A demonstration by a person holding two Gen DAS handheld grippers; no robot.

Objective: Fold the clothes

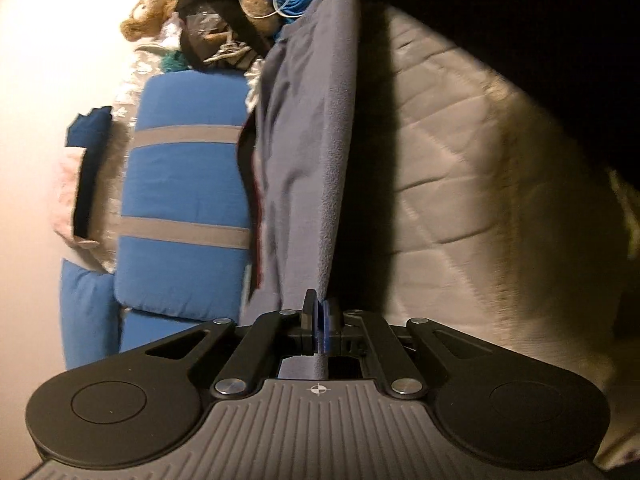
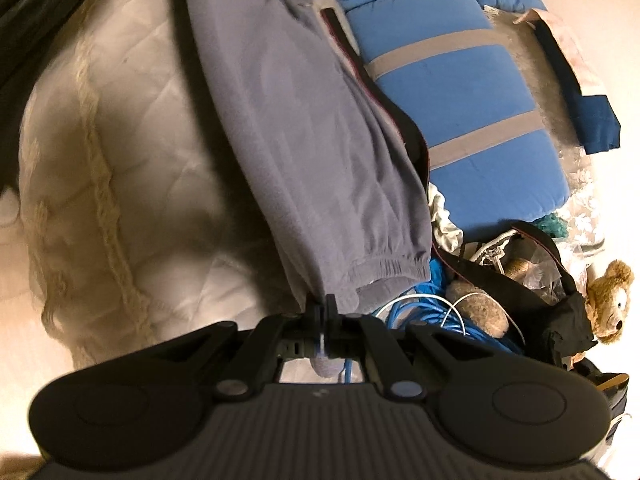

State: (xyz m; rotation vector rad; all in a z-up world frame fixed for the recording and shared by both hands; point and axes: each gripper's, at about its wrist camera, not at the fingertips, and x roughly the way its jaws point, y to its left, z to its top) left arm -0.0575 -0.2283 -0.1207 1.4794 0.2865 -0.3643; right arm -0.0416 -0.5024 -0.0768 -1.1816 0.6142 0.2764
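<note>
The left gripper (image 1: 319,322) has its black fingers pinched tight on one edge of a soft grey fleece garment (image 1: 308,152). The right gripper (image 2: 323,322) is likewise clamped on the fleece just beside its elasticated cuff (image 2: 384,270). The garment hangs stretched between them above a cream quilted mattress (image 2: 120,160), beside a blue cushion with grey straps (image 1: 188,188). A brown teddy bear (image 2: 610,300) lies near a coil of blue cable (image 2: 424,312).
</note>
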